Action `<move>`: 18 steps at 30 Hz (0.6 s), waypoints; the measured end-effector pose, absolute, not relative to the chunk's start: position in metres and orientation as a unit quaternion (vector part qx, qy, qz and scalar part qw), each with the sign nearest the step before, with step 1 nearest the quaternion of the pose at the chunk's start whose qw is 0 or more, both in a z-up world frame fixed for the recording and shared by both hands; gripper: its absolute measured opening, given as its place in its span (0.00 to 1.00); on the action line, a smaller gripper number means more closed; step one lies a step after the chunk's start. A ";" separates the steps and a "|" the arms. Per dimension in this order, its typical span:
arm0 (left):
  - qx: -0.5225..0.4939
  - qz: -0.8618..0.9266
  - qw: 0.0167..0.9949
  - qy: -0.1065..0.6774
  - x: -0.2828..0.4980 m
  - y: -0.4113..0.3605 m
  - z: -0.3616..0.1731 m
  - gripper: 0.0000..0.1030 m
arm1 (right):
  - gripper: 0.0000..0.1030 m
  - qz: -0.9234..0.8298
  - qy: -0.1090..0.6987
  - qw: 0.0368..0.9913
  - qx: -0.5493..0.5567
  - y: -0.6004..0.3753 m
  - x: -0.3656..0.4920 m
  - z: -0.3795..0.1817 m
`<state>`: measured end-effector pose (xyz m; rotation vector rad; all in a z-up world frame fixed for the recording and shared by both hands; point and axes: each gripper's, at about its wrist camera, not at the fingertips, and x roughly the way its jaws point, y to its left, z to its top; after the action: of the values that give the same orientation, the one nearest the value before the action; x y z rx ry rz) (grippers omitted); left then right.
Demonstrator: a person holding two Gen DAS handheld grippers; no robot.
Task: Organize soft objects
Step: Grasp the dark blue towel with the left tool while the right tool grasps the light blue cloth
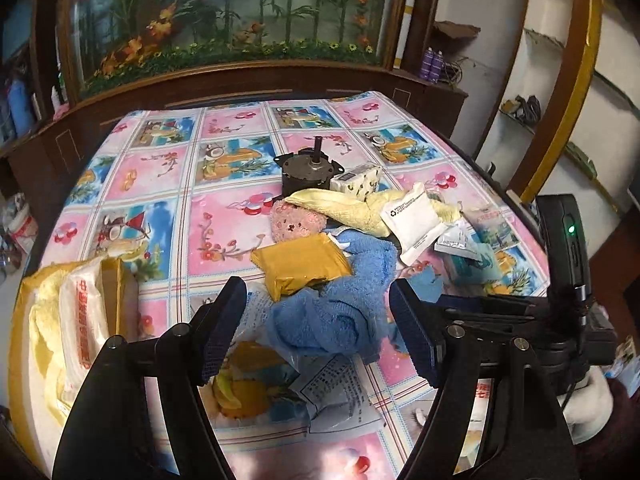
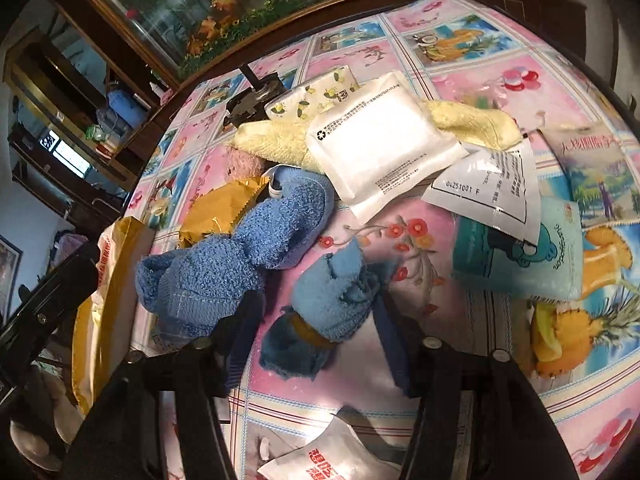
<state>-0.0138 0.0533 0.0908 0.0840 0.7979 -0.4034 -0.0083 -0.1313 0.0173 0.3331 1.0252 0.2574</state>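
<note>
Soft objects lie heaped on the patterned tablecloth (image 1: 168,184), and the one in hand is a small blue cloth bundle (image 2: 340,300) with a yellow band round its lower end. It sits between the fingers of the right gripper (image 2: 320,308), whose jaws are drawn in close on it; the pads appear to press its sides, so I judge it gripped. The left gripper (image 1: 316,320) stands with its jaws wide apart and nothing between the pads; a blue terry towel (image 1: 340,300) lies on the table ahead of it, in line with the gap.

Several things could go wrong. The bundle is loose, frayed cloth; a pinch on an outer fold alone may let the rest slide out on lifting. The larger blue towel (image 2: 240,256) lies just to the left of the right jaws and seems to touch the left finger, so a lift could snag its looped pile and drag it along. That towel in turn lies against a mustard-yellow packet (image 1: 300,264), which could shift with it. Beyond the jaws, a white pouch (image 2: 376,140) rests on a pale yellow towel (image 2: 276,140), slick film on fluffy pile, and may slip if the heap is disturbed.

Textures differ sharply: the towels are thick, nubbly and shapeless; the pouches and packets are flat, smooth and crinkly; a pink plush toy (image 1: 296,220) is rounded and fuzzy. A dark metal motor (image 1: 308,168) with an upright shaft stands at the far side of the heap, hard and heavy, and not soft goods at all.
</note>
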 end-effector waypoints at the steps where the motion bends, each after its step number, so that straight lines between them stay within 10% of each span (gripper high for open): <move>1: 0.060 -0.199 0.899 0.385 -0.012 0.046 0.087 0.72 | 0.29 0.124 0.488 0.850 0.154 -0.132 -0.009 0.017; 18: 0.199 -0.200 0.861 0.422 0.014 -0.016 0.014 0.72 | 0.32 0.126 0.487 0.849 0.162 -0.173 -0.029 0.014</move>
<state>0.0144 -0.0164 0.0143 0.4184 0.8857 -0.4197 -0.0293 -0.1734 0.0140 0.3421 1.0260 0.2652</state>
